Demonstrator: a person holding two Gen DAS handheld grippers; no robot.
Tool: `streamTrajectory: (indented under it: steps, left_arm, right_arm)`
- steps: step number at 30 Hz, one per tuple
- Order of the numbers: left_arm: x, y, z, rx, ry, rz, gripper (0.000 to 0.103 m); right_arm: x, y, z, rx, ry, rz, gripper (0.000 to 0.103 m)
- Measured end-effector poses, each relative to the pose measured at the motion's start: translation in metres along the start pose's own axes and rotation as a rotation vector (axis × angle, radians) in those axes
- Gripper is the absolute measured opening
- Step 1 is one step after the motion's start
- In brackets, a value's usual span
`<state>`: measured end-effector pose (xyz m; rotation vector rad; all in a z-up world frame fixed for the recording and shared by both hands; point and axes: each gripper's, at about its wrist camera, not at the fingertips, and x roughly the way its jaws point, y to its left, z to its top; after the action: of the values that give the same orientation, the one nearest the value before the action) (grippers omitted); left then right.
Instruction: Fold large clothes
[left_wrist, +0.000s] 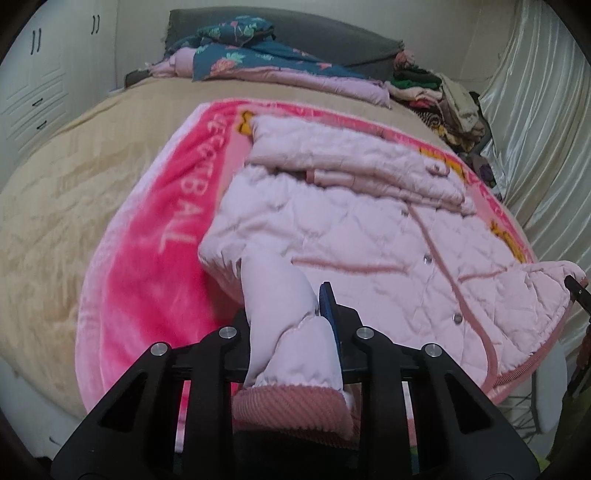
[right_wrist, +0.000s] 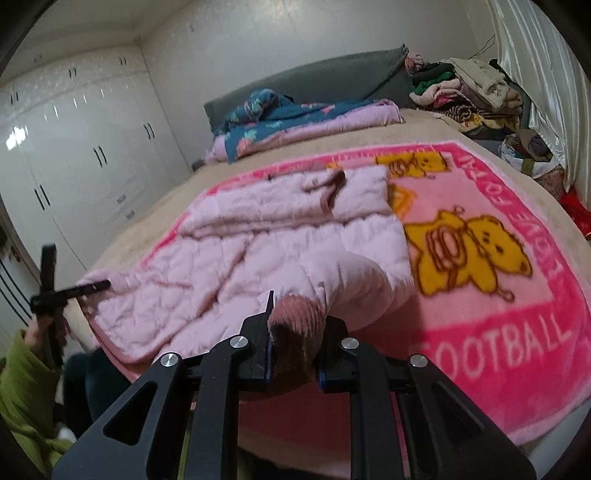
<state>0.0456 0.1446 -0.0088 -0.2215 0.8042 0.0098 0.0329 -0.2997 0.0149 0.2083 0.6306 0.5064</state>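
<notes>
A pale pink quilted jacket (left_wrist: 354, 229) lies spread on a bright pink "FOOTBALL" blanket (left_wrist: 147, 266) on the bed, its hood end folded over at the far side. My left gripper (left_wrist: 291, 325) is shut on one sleeve (left_wrist: 284, 332), with the ribbed cuff (left_wrist: 291, 410) hanging toward the camera. My right gripper (right_wrist: 297, 317) is shut on the other sleeve's ribbed cuff (right_wrist: 295, 325). The jacket (right_wrist: 258, 243) lies just beyond it. The left gripper (right_wrist: 74, 290) shows at the far left in the right wrist view.
A beige bedsheet (left_wrist: 66, 192) covers the bed. A folded floral quilt (left_wrist: 258, 62) and grey headboard (right_wrist: 332, 74) are at the far end. A clothes pile (right_wrist: 472, 96) and shiny curtain (left_wrist: 535, 129) stand at the right. White wardrobes (right_wrist: 74, 147) line the left wall.
</notes>
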Motion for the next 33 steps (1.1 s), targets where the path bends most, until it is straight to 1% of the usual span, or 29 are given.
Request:
streamTrajectory:
  steps: [2,6,10,12,25,33]
  left_arm:
    - [-0.001,-0.001,0.010,-0.003,-0.015,-0.005,0.018]
    - [-0.003,-0.002,0.030,-0.006,-0.043,-0.012,0.018]
    - [-0.005,-0.002,0.050,-0.016,-0.071,-0.018,0.018]
    - [-0.005,-0.002,0.059,-0.020,-0.080,-0.017,0.018]
    - [-0.004,-0.015,0.109,0.000,-0.121,0.002,0.018]
    - [-0.005,-0.020,0.136,0.012,-0.146,0.015,0.018]
  right_arm:
    - [-0.001,0.000,0.011,-0.001,-0.024,0.008,0.015]
    - [0.002,-0.002,0.031,-0.012,-0.056,-0.002,0.015]
    - [0.008,-0.005,0.046,-0.004,-0.076,-0.016,0.015]
    - [0.011,-0.008,0.053,0.020,-0.084,-0.022,0.015]
    - [0.026,-0.010,0.105,0.023,-0.149,-0.033,0.015]
    - [0.032,-0.011,0.130,0.010,-0.178,-0.054,0.015]
